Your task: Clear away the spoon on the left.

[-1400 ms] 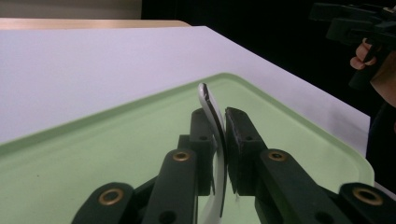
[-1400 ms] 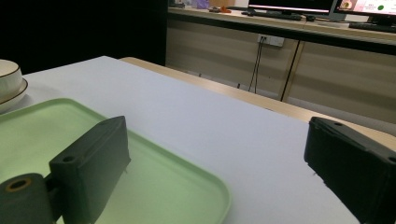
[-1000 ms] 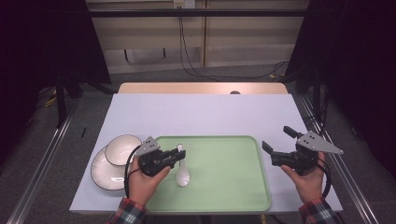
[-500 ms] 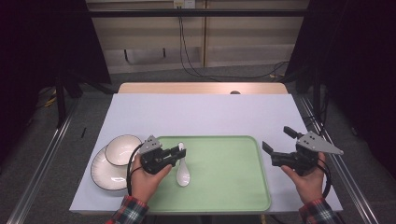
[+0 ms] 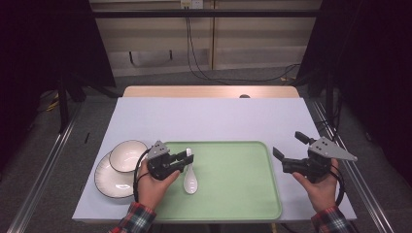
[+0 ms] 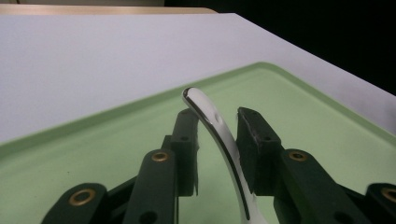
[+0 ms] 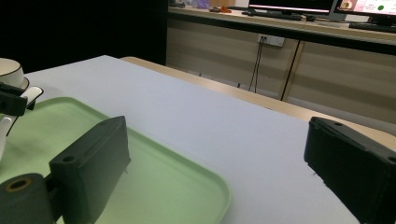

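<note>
White tabletop [image 5: 209, 119] bears green tray [image 5: 233, 194]; left tool [image 5: 187, 158] opening, spoon [image 5: 190, 180] between; right tool [image 5: 287, 146] wide.

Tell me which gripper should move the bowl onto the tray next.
Left, probably. The left gripper, jaws just opening around the spoon on the tray, sits right beside the bowl. The right gripper, open, is across the tray.

One camera looked forward and down from above my side of the white tabletop [image 5: 209, 116]. The other two rode low on my hand-held grippers, close to its surface. All three took in the flat pale-green plastic tray [image 5: 233, 179] [image 6: 327, 116] [image 7: 154, 182].
</note>
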Action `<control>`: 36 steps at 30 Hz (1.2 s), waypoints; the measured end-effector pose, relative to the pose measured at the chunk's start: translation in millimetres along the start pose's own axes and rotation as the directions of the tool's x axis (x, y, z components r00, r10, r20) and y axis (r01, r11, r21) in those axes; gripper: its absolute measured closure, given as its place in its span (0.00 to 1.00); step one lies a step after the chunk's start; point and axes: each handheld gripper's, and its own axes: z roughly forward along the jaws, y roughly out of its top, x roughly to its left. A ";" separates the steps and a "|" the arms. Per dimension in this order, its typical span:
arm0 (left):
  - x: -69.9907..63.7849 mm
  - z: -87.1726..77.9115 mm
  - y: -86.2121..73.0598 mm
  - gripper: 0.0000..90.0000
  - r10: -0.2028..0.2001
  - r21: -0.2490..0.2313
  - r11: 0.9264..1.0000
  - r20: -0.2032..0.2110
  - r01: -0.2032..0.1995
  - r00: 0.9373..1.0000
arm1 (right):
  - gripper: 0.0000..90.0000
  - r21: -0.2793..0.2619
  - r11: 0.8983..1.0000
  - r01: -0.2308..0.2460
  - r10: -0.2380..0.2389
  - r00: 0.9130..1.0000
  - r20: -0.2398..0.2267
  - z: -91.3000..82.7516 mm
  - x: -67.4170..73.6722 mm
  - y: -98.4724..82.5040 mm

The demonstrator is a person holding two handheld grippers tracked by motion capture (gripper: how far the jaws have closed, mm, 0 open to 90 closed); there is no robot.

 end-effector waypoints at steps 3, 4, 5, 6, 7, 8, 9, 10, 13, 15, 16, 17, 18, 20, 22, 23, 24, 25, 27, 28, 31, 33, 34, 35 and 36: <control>0.4 1.3 -0.8 0.77 -0.006 0.007 1.000 -0.008 0.006 1.000 | 0.07 0.001 1.000 -0.001 0.001 1.000 -0.002 0.0 0.2 0.0; 0.6 1.3 -0.8 0.76 -0.007 0.008 1.000 -0.007 0.007 1.000 | 0.07 0.002 1.000 0.000 0.000 1.000 -0.003 0.0 0.2 -0.1; 0.1 1.3 -0.7 0.76 -0.006 0.012 1.000 -0.021 0.006 1.000 | 0.07 0.002 1.000 0.000 0.000 1.000 -0.003 0.0 0.1 -0.1; 0.8 1.4 -0.8 0.76 -0.004 0.010 1.000 -0.011 0.004 1.000 | 0.07 0.001 1.000 0.001 -0.001 1.000 -0.001 -0.1 0.1 -0.1; 0.8 1.6 -0.9 0.76 -0.003 0.010 1.000 -0.016 0.004 1.000 | 0.07 0.001 1.000 -0.001 0.001 1.000 -0.001 -0.3 0.3 0.0; 0.9 1.4 -0.8 0.75 -0.001 0.018 1.000 -0.028 0.001 1.000 | 0.07 0.001 1.000 -0.001 0.001 1.000 -0.001 -0.3 0.3 0.1; 1.3 1.6 -1.1 0.75 -0.004 0.015 1.000 -0.025 0.004 1.000 | 0.07 0.000 1.000 0.000 0.000 1.000 -0.002 -0.2 0.4 0.1; 1.8 1.7 -1.3 0.75 -0.008 0.014 1.000 -0.021 0.008 1.000 | 0.07 0.002 1.000 0.000 0.000 1.000 -0.004 -0.2 0.5 0.0; 1.9 1.7 -1.1 0.75 -0.009 0.019 1.000 -0.036 0.010 0.999 | 0.07 0.005 1.000 0.001 -0.001 1.000 0.000 -0.1 0.7 0.1; 2.1 1.8 -1.0 0.75 -0.011 0.021 1.000 -0.038 0.012 0.999 | 0.07 0.004 1.000 0.002 -0.002 1.000 0.000 0.3 0.6 0.0; 2.8 1.8 -1.0 0.74 -0.011 0.023 1.000 -0.031 0.012 0.999 | 0.07 0.004 1.000 0.001 -0.001 1.000 -0.001 0.3 0.5 -0.1; 2.5 1.8 -1.0 0.74 -0.015 0.024 1.000 -0.041 0.016 0.999 | 0.07 0.005 1.000 0.001 -0.001 1.000 0.000 0.5 0.5 -0.2; 3.0 1.8 -1.0 0.74 -0.019 0.026 0.999 -0.040 0.020 0.999 | 0.07 0.005 1.000 0.001 -0.001 1.000 0.000 0.5 0.6 -0.2; 3.6 1.1 -1.3 0.74 -0.020 0.034 0.999 -0.056 0.022 0.998 | 0.07 0.005 1.000 0.002 -0.002 1.000 0.002 0.7 0.9 -0.2; 4.4 1.0 -1.6 0.72 -0.023 0.030 0.999 -0.053 0.025 0.998 | 0.07 0.006 1.000 0.006 -0.006 1.000 0.000 0.8 1.0 -0.2; 4.4 1.1 -1.7 0.72 -0.026 0.029 0.999 -0.052 0.027 0.998 | 0.07 0.006 1.000 0.007 -0.007 1.000 -0.003 0.8 1.1 -0.3; 4.6 1.1 -1.8 0.72 -0.027 0.030 0.999 -0.054 0.029 0.998 | 0.07 0.006 1.000 0.007 -0.007 1.000 -0.004 0.8 1.2 -0.3; 4.5 1.2 -1.7 0.72 -0.027 0.031 0.999 -0.059 0.028 0.998 | 0.07 0.007 1.000 0.008 -0.008 1.000 -0.001 0.7 1.3 -0.3; 4.6 1.2 -1.7 0.71 -0.027 0.036 0.999 -0.069 0.029 0.997 | 0.07 0.007 1.000 0.007 -0.007 1.000 -0.003 0.6 1.1 -0.2; 4.7 1.3 -1.9 0.71 -0.031 0.033 0.999 -0.070 0.034 0.997 | 0.07 0.008 1.000 0.006 -0.006 1.000 0.000 0.5 1.1 -0.2; 5.8 0.9 -2.7 0.68 -0.030 0.047 0.998 -0.089 0.034 0.996 | 0.07 0.008 1.000 0.008 -0.008 1.000 -0.001 0.5 1.2 -0.3; 7.0 1.1 -3.6 0.66 -0.033 0.054 0.998 -0.094 0.039 0.995 | 0.07 0.010 1.000 0.008 -0.008 1.000 -0.006 0.6 1.3 -0.3; 6.9 1.2 -3.8 0.66 -0.032 0.054 0.998 -0.099 0.038 0.995 | 0.07 0.011 1.000 0.010 -0.010 1.000 -0.005 0.6 1.4 -0.3; 7.1 1.3 -3.8 0.65 -0.031 0.058 0.998 -0.099 0.037 0.995 | 0.07 0.010 1.000 0.010 -0.010 1.000 -0.006 0.6 1.4 -0.3; 7.3 1.4 -3.8 0.64 -0.033 0.058 0.998 -0.095 0.039 0.995 | 0.07 0.010 1.000 0.010 -0.010 1.000 -0.007 0.6 1.3 -0.2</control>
